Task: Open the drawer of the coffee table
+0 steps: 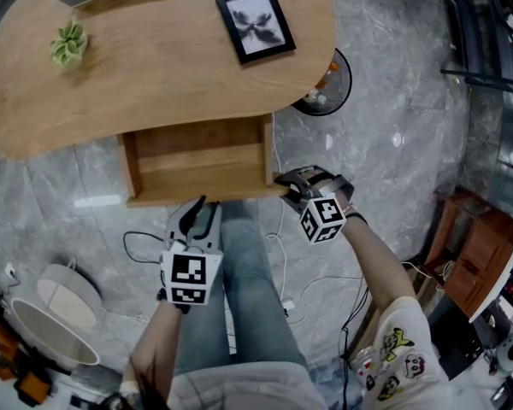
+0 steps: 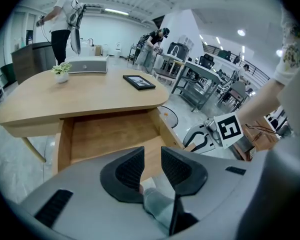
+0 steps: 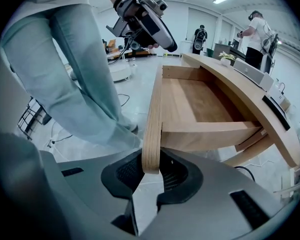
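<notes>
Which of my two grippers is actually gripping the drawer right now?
The right gripper: its fingers clamp the end of the drawer front. The left gripper is open and holds nothing.

Table (image 1: 154, 75) & drawer (image 1: 197, 165) were light wood; floor (image 1: 393, 101) grey marble; frame (image 1: 256, 24) blk; plant (image 1: 68, 43) green; jeans (image 1: 248, 289) pale blue.

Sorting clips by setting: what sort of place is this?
Probably a lab or workshop, not a home: metal workbenches stand behind the coffee table, other people work nearby, cables trail across the floor.
</notes>
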Tool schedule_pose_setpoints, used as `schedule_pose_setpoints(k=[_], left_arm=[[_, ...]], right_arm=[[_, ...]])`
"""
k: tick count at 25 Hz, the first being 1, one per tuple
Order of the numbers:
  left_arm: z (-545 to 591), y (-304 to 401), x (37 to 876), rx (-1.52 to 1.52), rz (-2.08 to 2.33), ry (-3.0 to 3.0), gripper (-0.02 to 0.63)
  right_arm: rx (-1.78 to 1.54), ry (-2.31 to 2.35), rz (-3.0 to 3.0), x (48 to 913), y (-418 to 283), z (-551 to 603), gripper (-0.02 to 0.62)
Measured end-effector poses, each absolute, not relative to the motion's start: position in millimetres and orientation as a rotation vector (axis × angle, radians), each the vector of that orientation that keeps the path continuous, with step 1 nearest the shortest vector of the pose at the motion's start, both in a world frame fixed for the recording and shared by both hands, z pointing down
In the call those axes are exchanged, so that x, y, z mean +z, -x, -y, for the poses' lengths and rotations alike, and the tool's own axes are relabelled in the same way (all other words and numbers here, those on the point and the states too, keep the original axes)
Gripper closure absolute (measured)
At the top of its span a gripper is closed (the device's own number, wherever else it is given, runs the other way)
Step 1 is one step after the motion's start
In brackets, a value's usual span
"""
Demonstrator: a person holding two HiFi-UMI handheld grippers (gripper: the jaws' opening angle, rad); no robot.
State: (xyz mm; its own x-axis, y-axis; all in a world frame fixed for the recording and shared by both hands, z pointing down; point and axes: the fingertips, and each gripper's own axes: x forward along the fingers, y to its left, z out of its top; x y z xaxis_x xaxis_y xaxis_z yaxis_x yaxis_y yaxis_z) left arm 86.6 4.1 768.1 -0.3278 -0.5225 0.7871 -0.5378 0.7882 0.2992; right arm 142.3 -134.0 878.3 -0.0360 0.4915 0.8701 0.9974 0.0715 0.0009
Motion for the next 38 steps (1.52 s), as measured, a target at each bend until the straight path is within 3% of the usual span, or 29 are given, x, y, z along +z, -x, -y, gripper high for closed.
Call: schedule_pose_setpoints(k=[24,38], left_arm=[[-36,-89,780,0.012,2.018,-0.726,0.511],[-55,-77,723,0.028,2.106,-0.769,0.511]], right_arm=[[-0.856,1.371,1.495,918,-147,140,0.502],[-0.847,1.217,1.559,844,-144,148,0.437]])
